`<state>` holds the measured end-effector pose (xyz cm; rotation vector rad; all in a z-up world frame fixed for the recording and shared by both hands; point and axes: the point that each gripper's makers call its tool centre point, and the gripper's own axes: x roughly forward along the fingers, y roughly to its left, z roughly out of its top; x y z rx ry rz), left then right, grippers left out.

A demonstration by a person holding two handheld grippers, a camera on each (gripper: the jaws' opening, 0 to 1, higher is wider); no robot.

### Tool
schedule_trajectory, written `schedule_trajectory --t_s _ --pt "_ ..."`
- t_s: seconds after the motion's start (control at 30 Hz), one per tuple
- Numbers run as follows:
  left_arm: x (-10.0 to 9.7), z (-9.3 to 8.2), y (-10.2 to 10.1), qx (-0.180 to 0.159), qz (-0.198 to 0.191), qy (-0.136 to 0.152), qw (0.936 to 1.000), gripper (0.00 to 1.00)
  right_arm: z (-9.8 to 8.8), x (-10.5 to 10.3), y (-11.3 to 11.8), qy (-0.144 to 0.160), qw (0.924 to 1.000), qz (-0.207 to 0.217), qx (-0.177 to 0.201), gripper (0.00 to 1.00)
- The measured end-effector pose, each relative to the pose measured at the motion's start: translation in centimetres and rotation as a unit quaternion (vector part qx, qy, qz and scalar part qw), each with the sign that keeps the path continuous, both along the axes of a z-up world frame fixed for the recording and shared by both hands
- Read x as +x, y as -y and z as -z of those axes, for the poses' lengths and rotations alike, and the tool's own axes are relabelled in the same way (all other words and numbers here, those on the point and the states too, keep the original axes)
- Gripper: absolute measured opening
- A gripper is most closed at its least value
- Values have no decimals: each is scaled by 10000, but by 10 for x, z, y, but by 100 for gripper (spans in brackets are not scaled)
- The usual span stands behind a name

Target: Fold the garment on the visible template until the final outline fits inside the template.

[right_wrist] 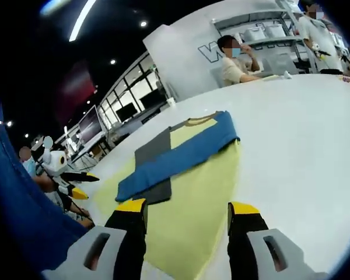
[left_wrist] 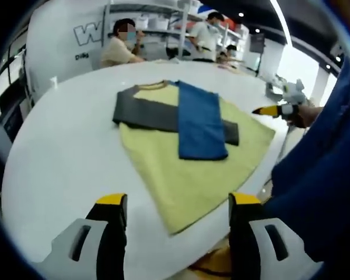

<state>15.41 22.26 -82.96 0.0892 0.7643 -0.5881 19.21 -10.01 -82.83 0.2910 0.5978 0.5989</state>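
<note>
Left gripper view shows a garment (left_wrist: 189,157) lying flat on a large white table (left_wrist: 64,146), with its near corner close to the table's edge. The garment is pale yellow with a mustard neckband at its far end. A dark grey sleeve (left_wrist: 157,114) is folded across the yellow body, and a blue sleeve (left_wrist: 201,119) lies over the grey one, crossing it. No template outline can be made out under or around the garment.

The left gripper (left_wrist: 178,204) sits at the near edge of the table, its two yellow-tipped black jaws wide apart with nothing between them. The right gripper (left_wrist: 274,109) appears beyond the garment's right corner; how its jaws stand cannot be told from here.

In the right gripper view, the right gripper (right_wrist: 186,209) hangs above the yellow cloth (right_wrist: 192,198), jaws spread wide and gripping nothing. The left gripper (right_wrist: 79,186) shows off to the left, past the garment.

Beyond the table, people (left_wrist: 119,46) sit and stand near white shelving (left_wrist: 157,23) and a white wall (right_wrist: 181,52) with lettering.
</note>
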Motion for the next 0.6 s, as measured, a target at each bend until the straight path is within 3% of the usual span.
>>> schedule_trajectory --t_s 0.13,0.4,0.6 --pt "-4 1 1 -70 -56 -150 9998 54 3 -17 4 -183 9998 -2 57 51" --pt "-11 0 5 -248 -174 -323 9990 53 9 -41 12 -569 9982 6 208 46" --pt "-17 2 8 -382 -211 -532 9976 44 9 -48 11 -724 9968 -31 344 43"
